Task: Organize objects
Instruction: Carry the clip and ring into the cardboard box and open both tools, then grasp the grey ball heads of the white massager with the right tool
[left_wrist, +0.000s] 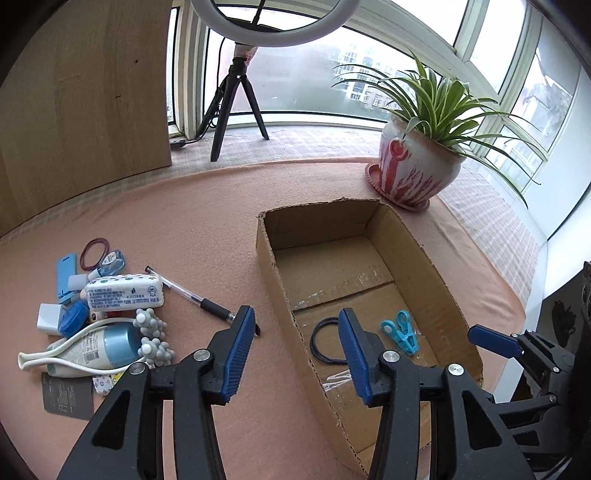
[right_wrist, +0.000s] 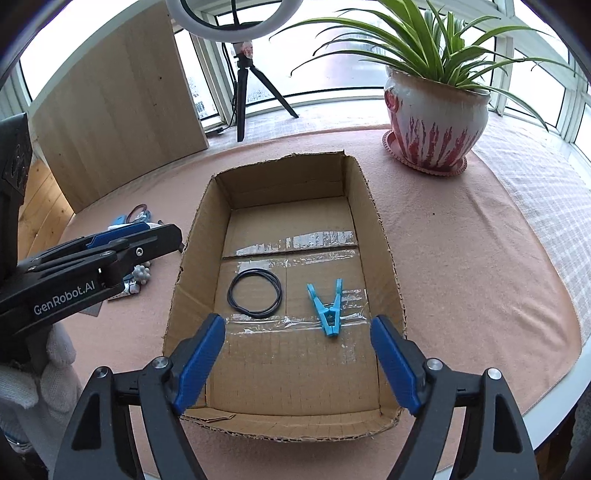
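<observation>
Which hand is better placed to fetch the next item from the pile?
Left. The left gripper is open beside the pile, nearest the pen. The right gripper hangs open over the cardboard box, farther away.

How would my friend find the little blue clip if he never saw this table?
Find the open cardboard box in the middle of the pink tablecloth, in front of the potted plant. Only two things lie inside. The clip is the bright blue V-shaped peg, right of the thin black rubber band.
</observation>
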